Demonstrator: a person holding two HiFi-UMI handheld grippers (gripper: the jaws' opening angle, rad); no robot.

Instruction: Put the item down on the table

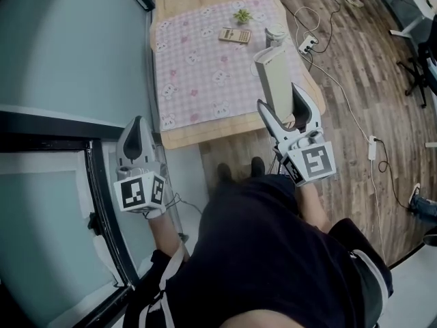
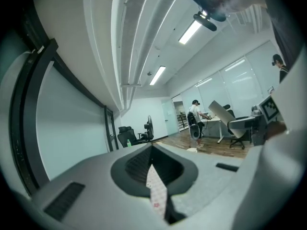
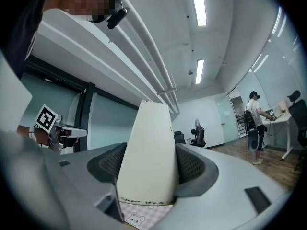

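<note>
Seen from the head view, we hold the right gripper (image 1: 278,96) clamped on a tall cream box (image 1: 273,70), both jaws pressing its flat sides. The box is aloft and leaning over the near right corner of the tabletop (image 1: 205,134). We cannot tell whether its lower end touches anything. The right gripper view shows the same grip from close in, the box filling the gap between the ribbed pads, with a strip of bunny-print fabric just below its bottom edge. Our left gripper (image 1: 136,125) hangs well to the left of the tabletop, beside a glass partition (image 1: 61,46). Its jaws are drawn together to a point and hold nothing. A pink checked cloth (image 1: 198,67) covers most of the tabletop. At its far end lie a flat tan calculator (image 1: 234,35), a small green plant (image 1: 242,15) just beyond it, and a pale round container (image 1: 275,33) to their right. A white power strip (image 1: 308,44) and its trailing cables rest on the wooden floor (image 1: 355,80) to the right. In the right gripper view, a person (image 3: 254,123) stands at a desk far across the room.
</note>
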